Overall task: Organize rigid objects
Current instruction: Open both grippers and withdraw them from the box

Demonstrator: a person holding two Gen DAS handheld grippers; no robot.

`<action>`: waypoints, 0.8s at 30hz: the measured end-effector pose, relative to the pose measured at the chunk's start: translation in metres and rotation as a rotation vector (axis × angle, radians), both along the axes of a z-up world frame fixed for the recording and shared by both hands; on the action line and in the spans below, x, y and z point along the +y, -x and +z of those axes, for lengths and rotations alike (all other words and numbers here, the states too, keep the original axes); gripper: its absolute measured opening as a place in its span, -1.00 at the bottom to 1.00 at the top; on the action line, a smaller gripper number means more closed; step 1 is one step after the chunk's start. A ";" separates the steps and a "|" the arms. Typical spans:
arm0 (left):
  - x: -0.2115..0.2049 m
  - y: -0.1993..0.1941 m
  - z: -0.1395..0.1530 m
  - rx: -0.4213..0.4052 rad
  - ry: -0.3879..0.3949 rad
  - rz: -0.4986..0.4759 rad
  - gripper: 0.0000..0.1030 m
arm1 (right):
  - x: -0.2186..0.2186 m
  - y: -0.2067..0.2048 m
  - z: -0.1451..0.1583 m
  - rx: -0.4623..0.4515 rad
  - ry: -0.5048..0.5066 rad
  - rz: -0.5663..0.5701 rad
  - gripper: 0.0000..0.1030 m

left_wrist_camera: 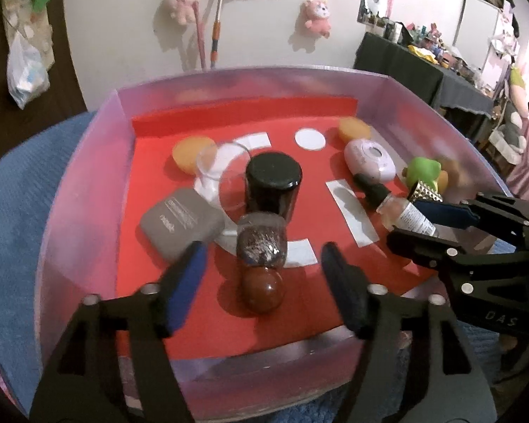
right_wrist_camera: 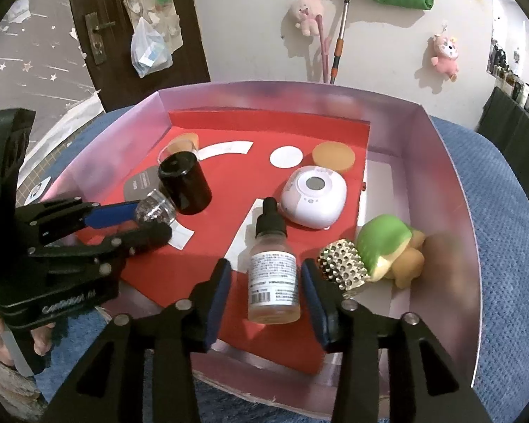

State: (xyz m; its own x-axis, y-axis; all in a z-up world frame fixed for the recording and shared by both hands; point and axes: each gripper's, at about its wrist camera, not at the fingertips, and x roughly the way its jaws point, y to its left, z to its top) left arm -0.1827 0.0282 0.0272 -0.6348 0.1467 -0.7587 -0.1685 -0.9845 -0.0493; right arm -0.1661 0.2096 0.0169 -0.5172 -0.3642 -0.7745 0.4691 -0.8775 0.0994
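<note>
Straddling the dropper bottle (right_wrist_camera: 273, 268) without pressing it, the right gripper (right_wrist_camera: 269, 298) stood with jaws partly apart, a gap showing on each side. The bottle lay on the red mat (right_wrist_camera: 299, 349) inside the pink tray (right_wrist_camera: 451, 190), beside a perforated metal piece (right_wrist_camera: 340, 264). The left gripper (left_wrist_camera: 262, 283) held its jaws wide around a brown ball (left_wrist_camera: 262, 290), near a small glass jar (left_wrist_camera: 261, 246).

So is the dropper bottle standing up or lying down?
Lying down. The dropper bottle rests on its side on the red mat, black cap pointing away, between the right gripper's open jaws, pads not touching.
</note>
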 end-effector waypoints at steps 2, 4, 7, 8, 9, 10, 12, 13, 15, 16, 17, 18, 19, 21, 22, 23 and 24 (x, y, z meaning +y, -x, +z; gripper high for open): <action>-0.001 -0.001 0.003 0.008 -0.001 0.000 0.32 | 0.000 -0.001 0.001 0.002 0.003 -0.001 -0.09; -0.003 -0.002 0.005 0.012 -0.009 0.005 0.32 | -0.001 -0.003 0.003 0.005 0.005 0.000 -0.09; -0.007 -0.004 0.009 0.020 -0.012 0.018 0.32 | 0.000 -0.005 0.006 0.012 0.007 -0.003 -0.07; -0.008 -0.005 0.011 0.023 -0.015 0.023 0.32 | 0.000 -0.005 0.007 0.015 0.010 -0.004 -0.03; -0.010 -0.007 0.012 0.026 -0.019 0.027 0.32 | 0.001 -0.006 0.009 0.020 0.012 -0.005 0.04; -0.011 -0.008 0.012 0.028 -0.020 0.030 0.32 | 0.001 -0.007 0.010 0.025 0.014 -0.007 0.07; -0.012 -0.011 0.015 0.040 -0.020 0.040 0.33 | 0.001 -0.010 0.013 0.034 0.017 -0.010 0.10; -0.013 -0.013 0.015 0.044 -0.020 0.044 0.37 | 0.001 -0.011 0.015 0.036 0.020 -0.011 0.10; -0.015 -0.017 0.018 0.057 -0.025 0.048 0.38 | 0.001 -0.014 0.017 0.043 0.023 -0.016 0.19; -0.015 -0.019 0.020 0.065 -0.025 0.050 0.38 | 0.001 -0.016 0.019 0.049 0.024 -0.018 0.23; -0.015 -0.021 0.021 0.072 -0.022 0.051 0.38 | 0.001 -0.018 0.021 0.056 0.026 -0.021 0.30; -0.016 -0.023 0.023 0.080 -0.016 0.053 0.39 | 0.001 -0.020 0.023 0.062 0.029 -0.025 0.37; -0.016 -0.026 0.024 0.093 -0.002 0.061 0.49 | 0.002 -0.021 0.025 0.068 0.032 -0.028 0.40; -0.017 -0.030 0.027 0.112 0.006 0.074 0.64 | 0.003 -0.025 0.030 0.085 0.038 -0.040 0.50; -0.018 -0.032 0.029 0.120 0.002 0.077 0.64 | 0.004 -0.026 0.032 0.092 0.040 -0.045 0.54; -0.019 -0.034 0.031 0.125 -0.005 0.080 0.64 | 0.004 -0.029 0.035 0.105 0.042 -0.054 0.61; -0.020 -0.036 0.033 0.131 -0.010 0.083 0.64 | 0.004 -0.031 0.037 0.113 0.044 -0.059 0.69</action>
